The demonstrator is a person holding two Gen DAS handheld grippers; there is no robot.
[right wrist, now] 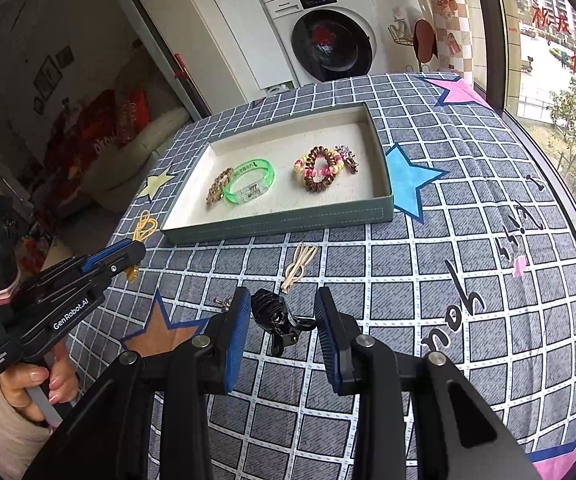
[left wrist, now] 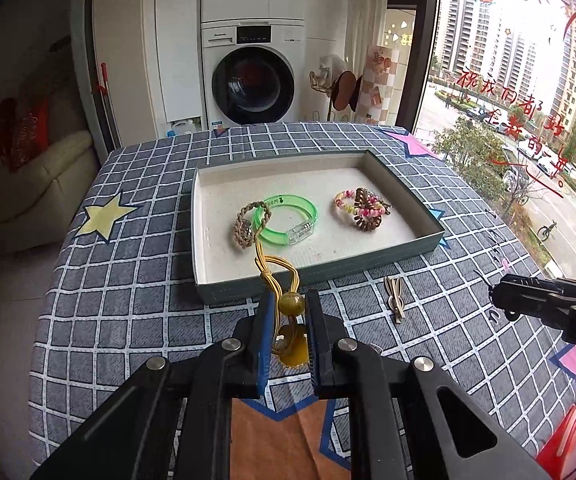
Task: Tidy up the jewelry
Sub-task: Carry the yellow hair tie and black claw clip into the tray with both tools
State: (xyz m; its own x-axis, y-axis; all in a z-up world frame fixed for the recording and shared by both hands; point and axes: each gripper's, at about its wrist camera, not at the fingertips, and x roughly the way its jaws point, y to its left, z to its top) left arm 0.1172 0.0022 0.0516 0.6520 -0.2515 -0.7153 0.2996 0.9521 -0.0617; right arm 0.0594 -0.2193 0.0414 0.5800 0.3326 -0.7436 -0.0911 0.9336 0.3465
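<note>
**Left tool pinches a yellow hair tie; right tool spread over a black claw clip**

The left gripper has its blue pads pressed in on a yellow hair tie, its amber bead caught between them and the cord loop sticking forward over the near wall of the tray just ahead. Beyond that wall, inside the tray, lie a braided tan band touching a green bangle, and further right a heap of spiral hair ties.

The right gripper is spread wide, a black claw clip lying on the checked cloth between its fingers (seemingly untouched by either pad). Just ahead lies a pale hair clip.
</note>
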